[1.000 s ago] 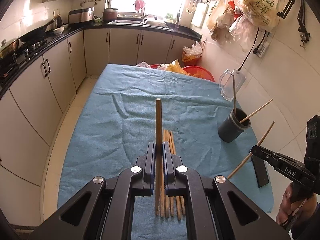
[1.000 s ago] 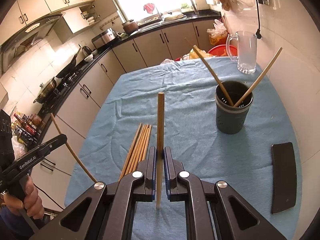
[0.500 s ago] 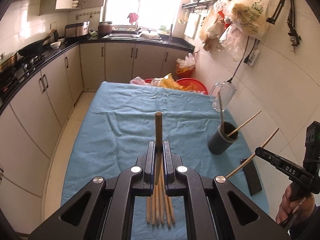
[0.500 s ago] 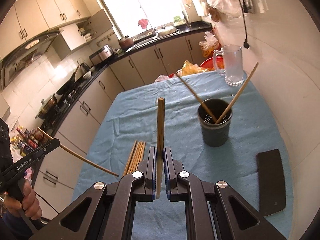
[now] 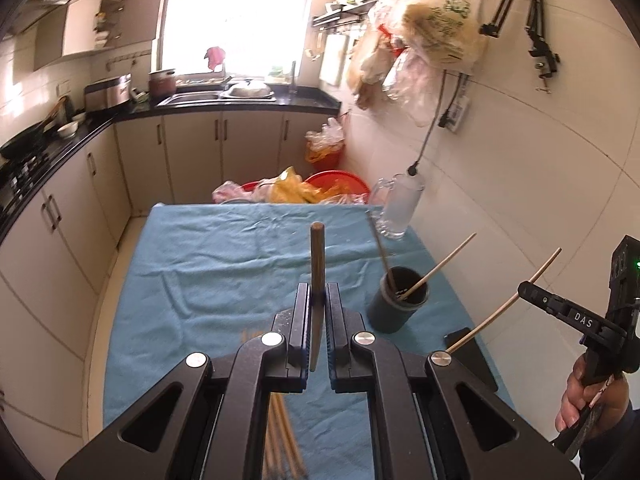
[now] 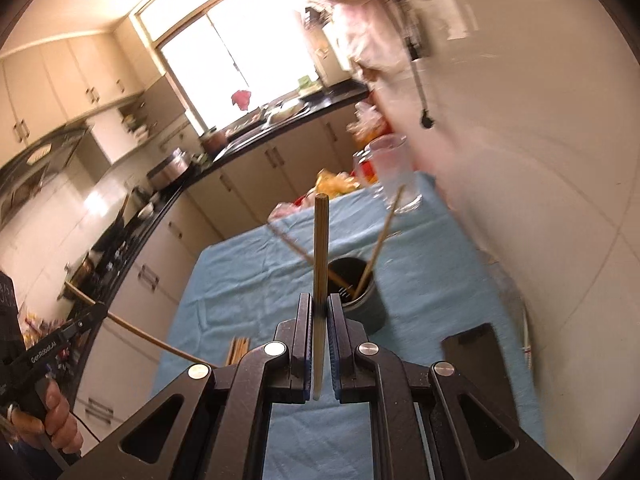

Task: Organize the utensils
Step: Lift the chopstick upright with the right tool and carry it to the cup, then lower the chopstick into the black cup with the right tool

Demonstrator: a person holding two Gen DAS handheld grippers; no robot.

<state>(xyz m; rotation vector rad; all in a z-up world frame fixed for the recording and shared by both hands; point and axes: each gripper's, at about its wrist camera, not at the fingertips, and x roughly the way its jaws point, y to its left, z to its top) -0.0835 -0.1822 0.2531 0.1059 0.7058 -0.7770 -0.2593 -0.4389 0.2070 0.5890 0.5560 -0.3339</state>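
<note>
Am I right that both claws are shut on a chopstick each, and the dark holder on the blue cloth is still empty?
Not quite. The dark holder already has two chopsticks leaning in it, as the left wrist view shows. The rest stands: the left claw and the right claw are each shut on a chopstick, and the holder stands on the blue cloth.

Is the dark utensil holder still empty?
No. The dark holder stands upright with two chopsticks leaning out of it.

Your left gripper (image 5: 318,300) is clamped tight, fingers pointing forward and downward. Your right gripper (image 6: 319,312) is likewise pinched closed, tilted downward, rolled slightly. Each hand (image 5: 592,396) grips its handle from below.
</note>
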